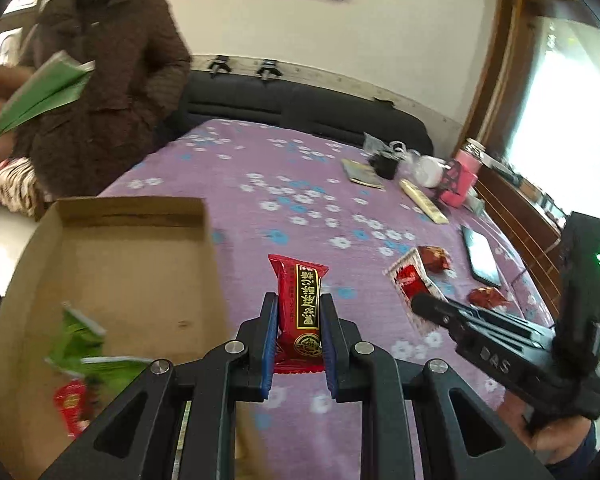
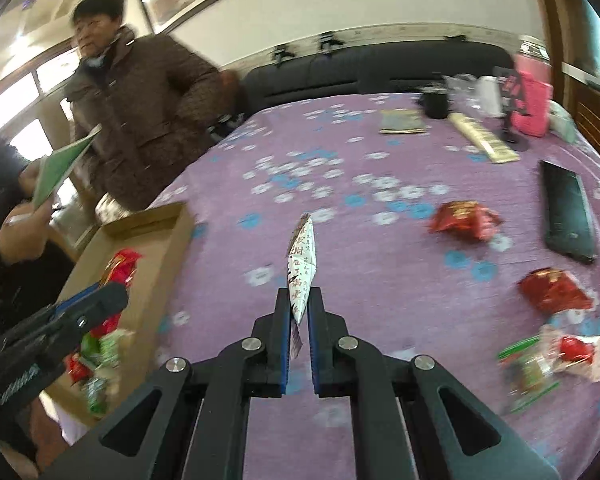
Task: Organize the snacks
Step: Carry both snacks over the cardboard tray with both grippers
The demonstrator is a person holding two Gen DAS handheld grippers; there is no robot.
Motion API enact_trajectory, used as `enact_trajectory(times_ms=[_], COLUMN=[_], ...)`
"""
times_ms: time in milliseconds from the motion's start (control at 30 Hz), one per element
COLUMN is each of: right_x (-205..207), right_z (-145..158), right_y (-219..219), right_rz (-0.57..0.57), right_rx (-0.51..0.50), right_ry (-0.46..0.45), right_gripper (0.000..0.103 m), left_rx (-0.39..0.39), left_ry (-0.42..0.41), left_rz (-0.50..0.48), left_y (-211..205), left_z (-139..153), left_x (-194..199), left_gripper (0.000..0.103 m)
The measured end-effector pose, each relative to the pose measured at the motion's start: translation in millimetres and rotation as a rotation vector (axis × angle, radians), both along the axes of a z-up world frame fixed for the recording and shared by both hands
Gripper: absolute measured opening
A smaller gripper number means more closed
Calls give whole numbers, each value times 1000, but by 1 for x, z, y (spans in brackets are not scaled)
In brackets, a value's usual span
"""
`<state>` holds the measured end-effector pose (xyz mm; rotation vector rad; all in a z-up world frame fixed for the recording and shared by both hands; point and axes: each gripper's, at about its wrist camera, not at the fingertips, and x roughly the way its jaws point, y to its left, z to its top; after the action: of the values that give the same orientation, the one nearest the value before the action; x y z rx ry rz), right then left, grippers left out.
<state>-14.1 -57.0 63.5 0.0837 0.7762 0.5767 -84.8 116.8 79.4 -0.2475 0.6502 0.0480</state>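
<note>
Each gripper pinches one snack, the left gripper [image 1: 299, 322] a red packet [image 1: 301, 304] and the right gripper [image 2: 299, 312] a white packet [image 2: 302, 270], probably to drop them in the cardboard box [image 1: 140, 264] with the others.

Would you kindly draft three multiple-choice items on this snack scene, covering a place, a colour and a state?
1. Where is the cardboard box?
A. left part of the bedspread
B. by the window
C. on the floor

2. What colour is the snack packet in the left tool?
A. green
B. red
C. blue

3. What is the right tool doing?
A. standing open, empty
B. resting inside the box
C. pinching a white packet

Answers: 1 A, the box sits left of both tools; 2 B, red wrapper with black label; 3 C, packet edge clamped between the pads.
</note>
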Motion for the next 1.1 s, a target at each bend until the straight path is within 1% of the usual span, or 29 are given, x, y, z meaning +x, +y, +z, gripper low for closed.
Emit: enact_trajectory(times_ms=[133,267,433,600,700,1100], right_x=[-19,-35,-55,-62,-65,-64], right_z=[6,13,16,7,0,-21], right_y=[31,62,102,132,141,149], right_rz=[80,156,251,303,312,337], right_rx=[13,4,-16,-46,-58,-53], right_ry=[6,-5,-26,-11,-1,63], right_gripper=[8,8,8,8,8,8], left_rx=[-2,-3,22,8,12,22], left_ry=[-2,12,18,30,29,40], left_rz=[64,141,227,250,252,258], left_y=[27,57,84,97,98,99], left_z=[-6,-17,-29,-37,-40,-42], left_x=[-15,-27,-40,-44,-45,-43], left_gripper=[20,20,20,20,20,20])
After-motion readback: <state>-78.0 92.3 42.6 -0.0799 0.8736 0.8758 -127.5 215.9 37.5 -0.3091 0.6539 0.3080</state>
